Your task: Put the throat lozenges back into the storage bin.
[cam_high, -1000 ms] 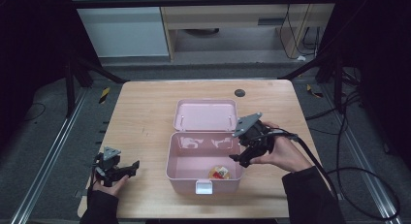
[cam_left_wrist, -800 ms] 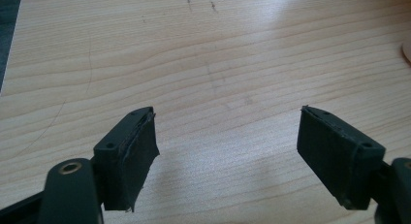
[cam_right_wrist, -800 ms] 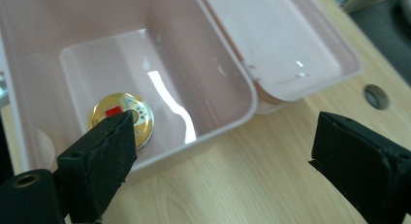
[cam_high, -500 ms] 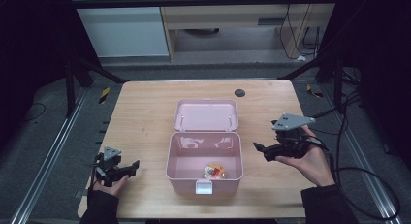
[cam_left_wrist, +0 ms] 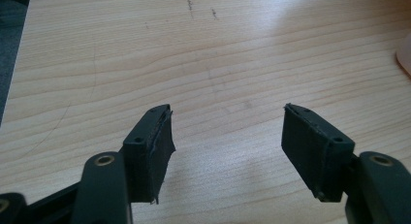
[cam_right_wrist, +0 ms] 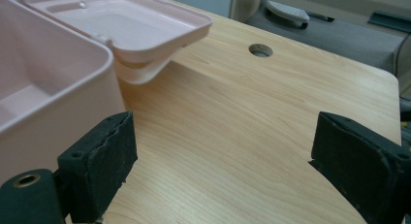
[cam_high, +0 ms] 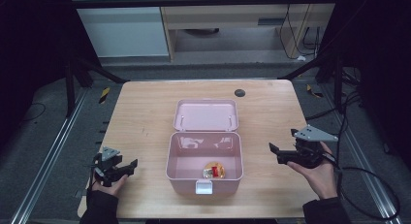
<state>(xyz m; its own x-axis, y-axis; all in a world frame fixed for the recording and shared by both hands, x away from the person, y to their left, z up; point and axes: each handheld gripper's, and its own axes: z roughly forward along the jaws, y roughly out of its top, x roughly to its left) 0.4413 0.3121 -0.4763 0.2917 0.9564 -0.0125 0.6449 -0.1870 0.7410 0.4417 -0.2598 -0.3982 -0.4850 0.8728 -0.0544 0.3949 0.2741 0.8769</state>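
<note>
Nearest to us, at the near left corner of the light wooden table (cam_high: 145, 117), our left gripper (cam_high: 127, 168) rests in the hand with its jaws spread wide and nothing between them; its own view shows only bare wood grain between the black pads (cam_left_wrist: 154, 146). On the right, our right gripper (cam_high: 274, 153) hangs beside the box, jaws likewise released and empty, one pad (cam_right_wrist: 104, 156) just beside the box wall without touching it. Between the two stands the pale pink rectangular plastic box (cam_high: 203, 178), open, its hinged pink lid (cam_high: 206, 115) thrown back flat on the table behind it and a small white latch tab (cam_high: 204, 187) on its near wall. Inside, near the front, lies a small round orange-and-red object (cam_high: 213, 170), too small for us to identify. We judge the box light and stiff, its smooth moulded walls somewhat slippery, so the rim or the lid's edge would be the surest holds; the little object looks light and easily pinched. Farther off, a dark round hole (cam_high: 240, 92) sits near the table's far edge. We can read no brand, label or writing anywhere.
</note>
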